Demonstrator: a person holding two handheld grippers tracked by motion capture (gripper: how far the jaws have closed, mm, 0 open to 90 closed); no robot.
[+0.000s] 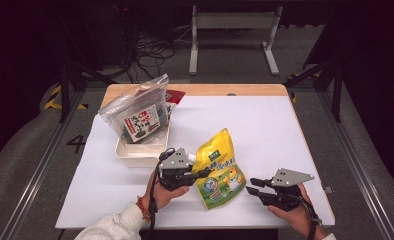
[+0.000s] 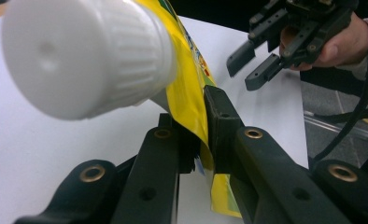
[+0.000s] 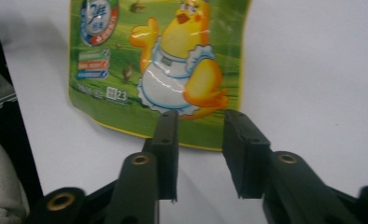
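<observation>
Yellow plastic spout pouch (image 1: 219,167) is pinched at its edge by our left gripper (image 1: 197,174), right gripper (image 1: 252,186) parted and empty beside it; next, we judge, carry it to the white tray (image 1: 135,157).

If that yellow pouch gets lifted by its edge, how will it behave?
Likely floppy: the pouch is soft film, pinched at one edge by the left hand-held gripper, so it should sag. Its glossy surface may slip. The white cap end probably hangs heavier.

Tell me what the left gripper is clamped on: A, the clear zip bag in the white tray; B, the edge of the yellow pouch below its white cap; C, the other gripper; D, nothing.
B: in the left gripper view, the left gripper pinches the yellow pouch edge beside the white cap.
</observation>
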